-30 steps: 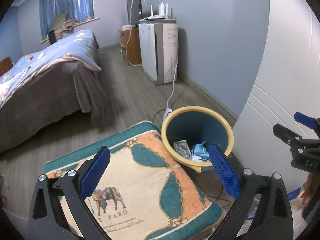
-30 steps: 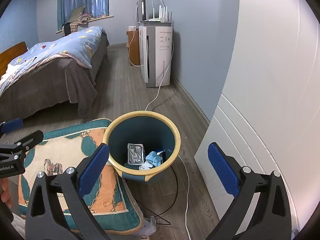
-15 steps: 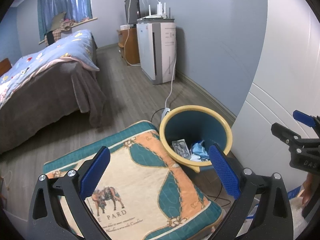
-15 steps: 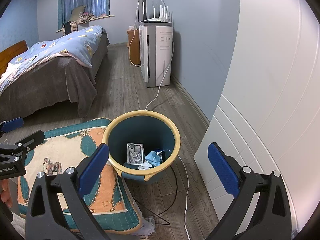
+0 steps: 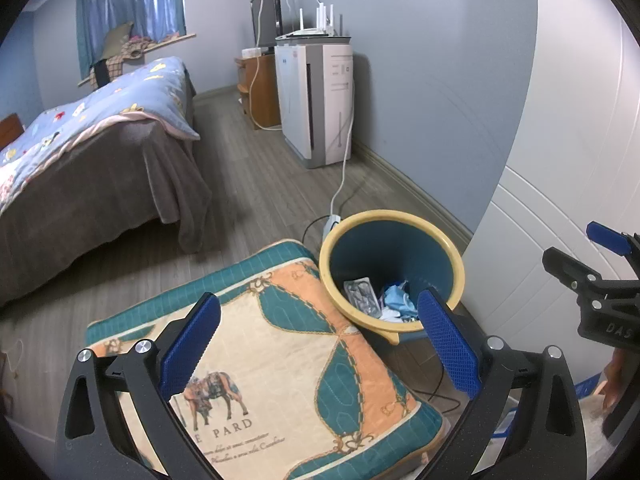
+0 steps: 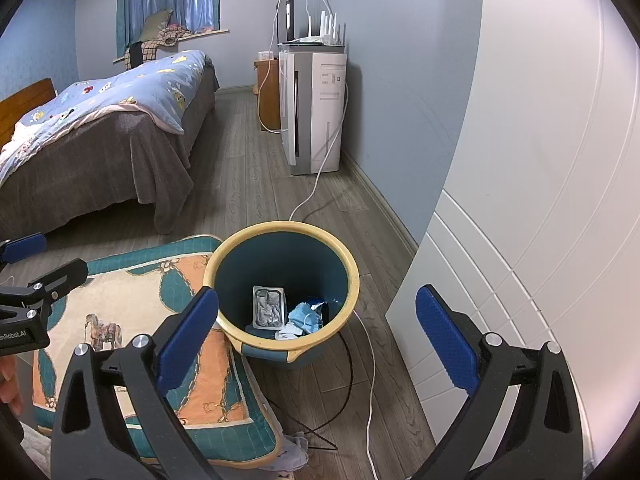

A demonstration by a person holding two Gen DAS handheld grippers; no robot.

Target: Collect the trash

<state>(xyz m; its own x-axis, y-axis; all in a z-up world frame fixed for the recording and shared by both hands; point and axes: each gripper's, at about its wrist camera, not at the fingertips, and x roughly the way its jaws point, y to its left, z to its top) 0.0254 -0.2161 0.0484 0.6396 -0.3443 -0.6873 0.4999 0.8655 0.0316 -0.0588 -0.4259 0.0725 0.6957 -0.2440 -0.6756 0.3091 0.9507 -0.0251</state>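
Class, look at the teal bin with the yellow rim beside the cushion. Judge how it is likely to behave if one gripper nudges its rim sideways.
The bin probably slides or tips readily: it holds only a little trash, so it is likely light. It widens toward the rim, so a high push may tilt it. The cushion alongside would likely stop it on that side.

both grippers are held side by side, fingers spread wide with nothing between them: the left gripper point(image 5: 320, 340) and the right gripper point(image 6: 318, 334). a bit of hand point(image 6: 8, 384) shows behind the left one.
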